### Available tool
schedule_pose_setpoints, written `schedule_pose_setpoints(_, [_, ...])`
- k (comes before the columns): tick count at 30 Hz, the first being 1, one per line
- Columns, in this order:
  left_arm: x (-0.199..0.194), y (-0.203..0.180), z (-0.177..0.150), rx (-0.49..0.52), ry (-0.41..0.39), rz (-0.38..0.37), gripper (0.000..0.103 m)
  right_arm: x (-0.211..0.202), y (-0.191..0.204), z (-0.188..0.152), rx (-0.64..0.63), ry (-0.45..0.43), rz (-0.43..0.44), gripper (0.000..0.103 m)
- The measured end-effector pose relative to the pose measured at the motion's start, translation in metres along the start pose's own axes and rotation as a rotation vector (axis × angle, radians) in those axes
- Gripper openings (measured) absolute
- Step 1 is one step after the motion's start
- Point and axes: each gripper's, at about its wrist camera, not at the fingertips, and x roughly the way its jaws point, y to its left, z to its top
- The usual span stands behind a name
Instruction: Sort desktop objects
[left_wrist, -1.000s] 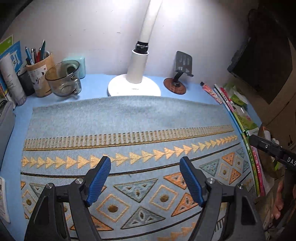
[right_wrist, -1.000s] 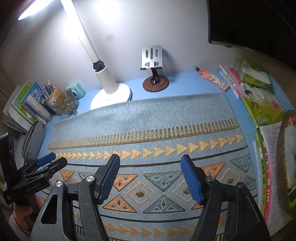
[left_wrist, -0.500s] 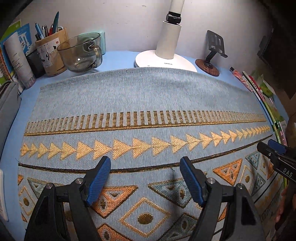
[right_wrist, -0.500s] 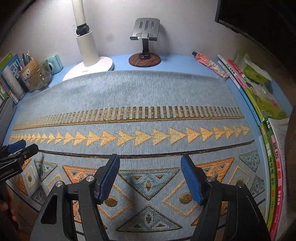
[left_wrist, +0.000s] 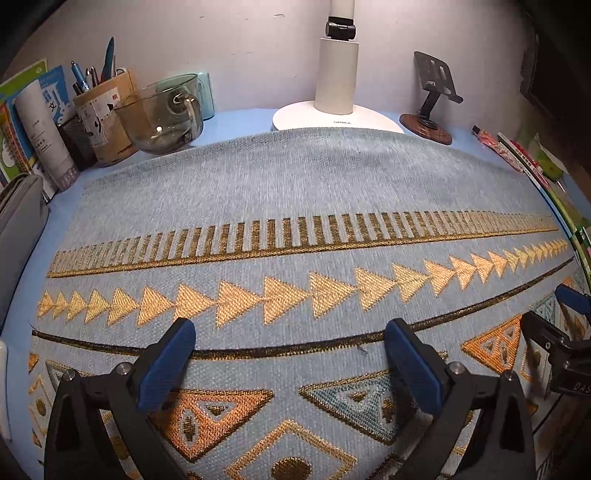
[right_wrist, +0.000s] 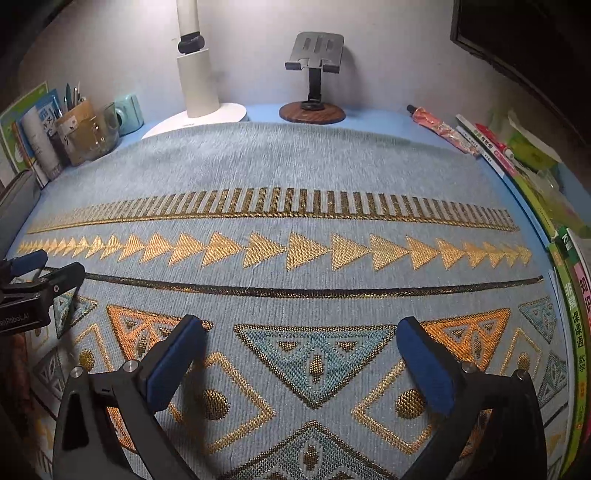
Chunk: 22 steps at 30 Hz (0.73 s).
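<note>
Left gripper (left_wrist: 288, 354) jaws wide apart and empty, right gripper (right_wrist: 301, 349) jaws opening with nothing between, both above patterned mat (left_wrist: 295, 192), glass mug (left_wrist: 162, 118) at rear of tabletop (left_wrist: 240, 116)

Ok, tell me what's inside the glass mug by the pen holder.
The glass mug looks empty, only reflections showing through. A mint-green object stands behind it; the mug covers its lower part.

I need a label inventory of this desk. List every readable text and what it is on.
"OPPLE": lamp base, small and faint.
"DAS": right gripper, cut off by the frame edge.
"enRobot.AI": left gripper, start cut off.
"课课通 数学": green book spine.
Pen cup, white tube, booklets: print too small to read.
</note>
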Motion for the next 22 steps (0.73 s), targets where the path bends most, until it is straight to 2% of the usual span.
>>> schedule_pose_setpoints(2, [-0.0016,0.0009,-0.0038,0.004,-0.027,-0.003,0.103,-0.0015,0.0007,0.0019,0.002,0.001,0.002,0.103])
schedule_pose_setpoints(22, [-0.0001,0.0009,-0.0040,0.008,-0.026,-0.009,0.103,-0.0044,0.0008,0.0026,0.003,0.000,0.004,0.103])
